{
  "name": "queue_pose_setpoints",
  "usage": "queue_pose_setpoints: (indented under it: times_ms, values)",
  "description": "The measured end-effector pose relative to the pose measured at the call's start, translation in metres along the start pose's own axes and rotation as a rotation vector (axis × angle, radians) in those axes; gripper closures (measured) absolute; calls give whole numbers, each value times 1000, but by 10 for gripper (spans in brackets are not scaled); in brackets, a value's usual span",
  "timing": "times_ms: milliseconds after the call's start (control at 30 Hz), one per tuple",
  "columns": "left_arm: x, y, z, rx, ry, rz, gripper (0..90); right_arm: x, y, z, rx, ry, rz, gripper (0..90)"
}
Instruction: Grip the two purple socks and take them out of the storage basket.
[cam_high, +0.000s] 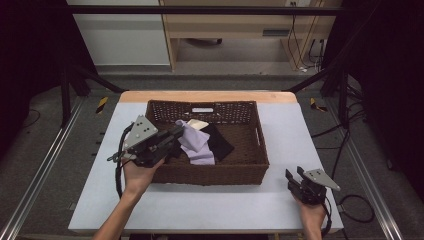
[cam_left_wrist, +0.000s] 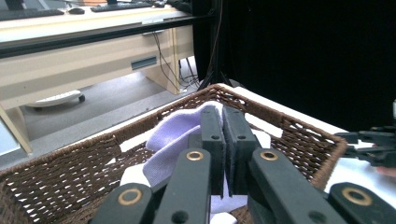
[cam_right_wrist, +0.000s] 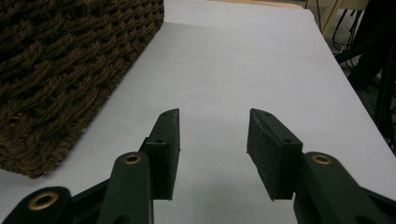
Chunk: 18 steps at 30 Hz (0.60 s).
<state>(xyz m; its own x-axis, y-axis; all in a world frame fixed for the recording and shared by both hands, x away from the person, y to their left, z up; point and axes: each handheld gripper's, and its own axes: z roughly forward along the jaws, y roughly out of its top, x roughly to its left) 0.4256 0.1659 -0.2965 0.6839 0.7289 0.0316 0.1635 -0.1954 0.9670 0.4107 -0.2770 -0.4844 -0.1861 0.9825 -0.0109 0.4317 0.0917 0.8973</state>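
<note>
A brown wicker basket (cam_high: 202, 105) stands on the white table top (cam_high: 210, 205) with a lavender cloth (cam_high: 199, 146), a black cloth (cam_high: 220, 142) and a cream piece (cam_high: 199, 124) inside. My left gripper (cam_high: 177, 134) reaches in over the basket's left wall. Its jaws are shut (cam_left_wrist: 223, 121) on the lavender cloth (cam_left_wrist: 173, 135), which bunches around the left jaw and hangs below. My right gripper (cam_high: 294, 175) rests near the table's front right corner, open (cam_right_wrist: 212, 126), with bare table between its jaws. The basket's outer wall (cam_right_wrist: 60, 70) lies to its left.
The table has bare strips on both sides of the basket and along the front edge (cam_high: 200, 227). Black frame bars (cam_high: 200, 10) and cables (cam_high: 350, 205) surround the table. A wooden desk (cam_left_wrist: 93, 56) stands beyond the far edge.
</note>
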Motion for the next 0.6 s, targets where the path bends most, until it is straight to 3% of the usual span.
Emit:
queue_pose_setpoints:
  times_ms: [333, 600]
  values:
    - [-10, -10, -35, -33, -23, 17, 869, 1, 0, 0, 1, -5, -8, 595]
    - [-17, -28, -52, -16, -39, 18, 869, 2, 0, 0, 1, -16, -13, 630]
